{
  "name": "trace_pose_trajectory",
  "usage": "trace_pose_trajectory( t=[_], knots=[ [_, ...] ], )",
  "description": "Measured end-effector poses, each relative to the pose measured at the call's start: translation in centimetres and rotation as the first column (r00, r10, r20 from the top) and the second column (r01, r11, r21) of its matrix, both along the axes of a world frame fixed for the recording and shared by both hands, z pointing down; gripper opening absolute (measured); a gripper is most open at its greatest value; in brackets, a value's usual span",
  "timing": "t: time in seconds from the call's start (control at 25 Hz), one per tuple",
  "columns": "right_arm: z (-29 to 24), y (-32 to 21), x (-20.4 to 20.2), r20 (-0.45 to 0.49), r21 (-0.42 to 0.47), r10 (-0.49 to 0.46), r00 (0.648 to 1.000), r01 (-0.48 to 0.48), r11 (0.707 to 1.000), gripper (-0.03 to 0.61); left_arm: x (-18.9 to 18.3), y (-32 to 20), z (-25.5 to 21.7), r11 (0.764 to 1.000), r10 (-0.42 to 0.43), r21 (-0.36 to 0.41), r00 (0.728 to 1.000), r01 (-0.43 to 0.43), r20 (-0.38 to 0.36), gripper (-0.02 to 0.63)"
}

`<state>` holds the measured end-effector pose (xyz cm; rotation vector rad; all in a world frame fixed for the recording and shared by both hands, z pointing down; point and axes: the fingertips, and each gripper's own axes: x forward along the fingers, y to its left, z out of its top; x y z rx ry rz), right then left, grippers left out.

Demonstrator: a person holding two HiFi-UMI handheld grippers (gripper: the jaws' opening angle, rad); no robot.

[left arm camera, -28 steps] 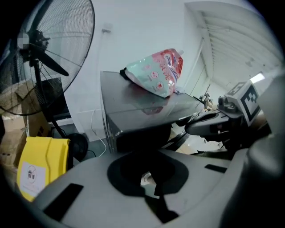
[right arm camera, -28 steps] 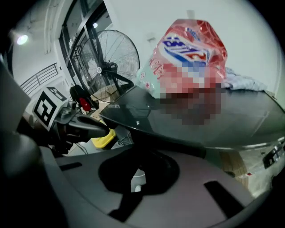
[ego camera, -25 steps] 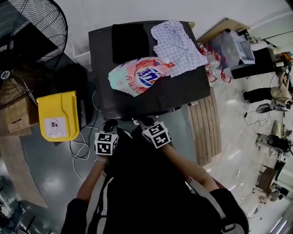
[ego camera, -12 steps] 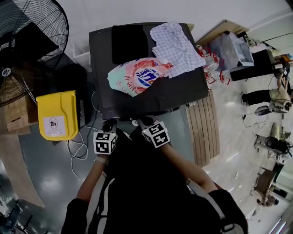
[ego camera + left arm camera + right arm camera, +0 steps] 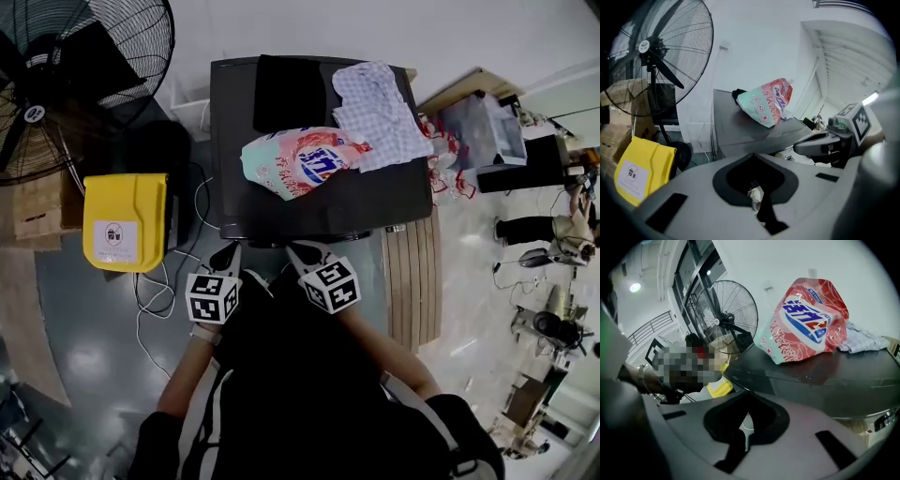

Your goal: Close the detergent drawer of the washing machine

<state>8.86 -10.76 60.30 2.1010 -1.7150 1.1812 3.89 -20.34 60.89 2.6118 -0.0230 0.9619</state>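
The black-topped washing machine (image 5: 375,202) stands ahead of me, and its detergent drawer is hidden below the front edge in every view. On the lid lie a pink and mint detergent pouch (image 5: 302,161) (image 5: 767,101) (image 5: 806,323), a checked cloth (image 5: 380,112) and a black cloth (image 5: 289,91). My left gripper (image 5: 228,255) (image 5: 753,154) hangs just short of the front edge, shut and holding nothing. Beside it, my right gripper (image 5: 296,251) (image 5: 747,393) is at the same edge, also shut and holding nothing.
A yellow bin (image 5: 124,221) sits on the floor left of the machine, with white cables (image 5: 155,291) beside it. A large floor fan (image 5: 80,80) stands at the back left. A wooden slat pallet (image 5: 412,277) lies to the right, with bags and boxes (image 5: 473,131) beyond.
The head view has shifted, so the machine sits more to the right and lower. Both grippers have drawn back slightly from the front edge and stay shut.
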Motion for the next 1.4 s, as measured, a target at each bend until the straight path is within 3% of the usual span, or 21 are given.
trace_pose_trajectory(
  t=[0.28,0.52,0.76,1.04,1.2,1.4],
  knots=[
    [-5.4,-2.6,-0.1,-0.015,0.096,-0.101,0.995,0.102,0.99,0.014,0.0,-2.9,-6.1,0.994,-0.104,0.018,0.988,0.106,-0.113,0.011],
    [-11.3,-5.9,0.1,-0.079,0.193,-0.222,0.972,0.233,0.953,0.014,-0.4,-5.2,-12.1,0.976,-0.188,0.07,0.958,0.207,-0.218,0.011],
    [-17.3,-8.2,-0.6,-0.183,0.283,-0.328,0.927,0.369,0.885,0.015,-2.3,-6.1,-17.2,0.937,-0.287,0.109,0.91,0.332,-0.3,0.011],
    [-23.5,-9.7,-1.5,-0.259,0.396,-0.42,0.87,0.492,0.776,0.015,-3.9,-5.4,-23.3,0.896,-0.307,0.171,0.849,0.41,-0.429,0.011],
    [-26.0,-9.7,-2.0,-0.289,0.434,-0.446,0.847,0.532,0.727,0.015,-4.7,-4.8,-25.5,0.869,-0.313,0.217,0.832,0.446,-0.458,0.011],
    [-28.5,-9.0,-2.4,-0.313,0.486,-0.455,0.834,0.552,0.678,0.014,-5.9,-4.1,-28.4,0.833,-0.341,0.227,0.791,0.505,-0.508,0.011]
  ],
)
